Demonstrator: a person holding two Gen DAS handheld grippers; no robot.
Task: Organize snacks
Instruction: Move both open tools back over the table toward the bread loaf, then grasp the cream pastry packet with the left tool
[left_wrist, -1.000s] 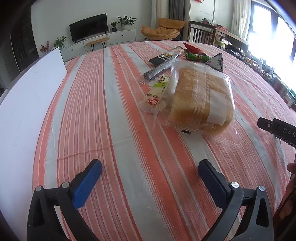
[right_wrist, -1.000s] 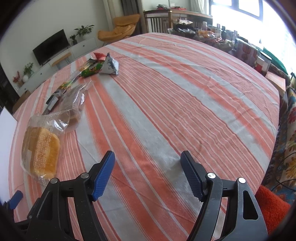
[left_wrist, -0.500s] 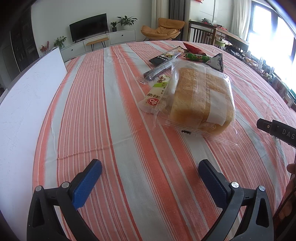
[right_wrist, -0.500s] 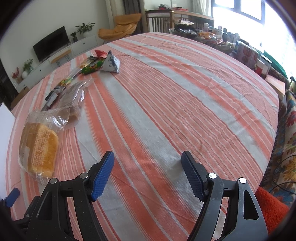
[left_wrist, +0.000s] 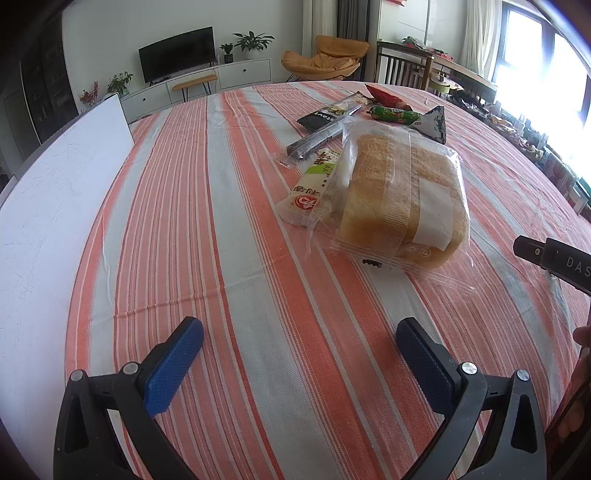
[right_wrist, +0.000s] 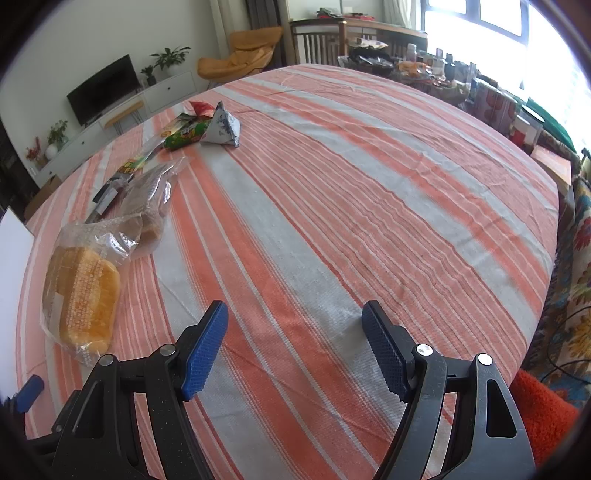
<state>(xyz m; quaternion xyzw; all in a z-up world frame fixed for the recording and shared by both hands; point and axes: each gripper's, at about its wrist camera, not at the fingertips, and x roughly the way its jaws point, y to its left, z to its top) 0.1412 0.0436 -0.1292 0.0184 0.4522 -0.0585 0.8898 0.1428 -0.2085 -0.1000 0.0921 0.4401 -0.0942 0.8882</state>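
Observation:
A loaf of sliced bread in a clear bag (left_wrist: 402, 199) lies on the striped tablecloth, also seen in the right wrist view (right_wrist: 83, 295). Behind it lie a white and green snack bar (left_wrist: 314, 184), a dark wrapped stick (left_wrist: 317, 142), a black packet (left_wrist: 328, 112), a green sausage pack (left_wrist: 395, 114), a red packet (left_wrist: 384, 96) and a blue-white triangular pack (left_wrist: 434, 123) (right_wrist: 221, 127). My left gripper (left_wrist: 299, 354) is open and empty, short of the bread. My right gripper (right_wrist: 295, 343) is open and empty over bare cloth, right of the bread.
A white board (left_wrist: 48, 206) lies along the table's left side. The round table (right_wrist: 406, 177) drops off at the right, with cluttered items and a chair beyond. The right gripper's body (left_wrist: 554, 258) shows at the left view's right edge.
The right wrist view has shifted slightly, so the bread and snacks sit a little further right in it. The left gripper has not visibly moved.

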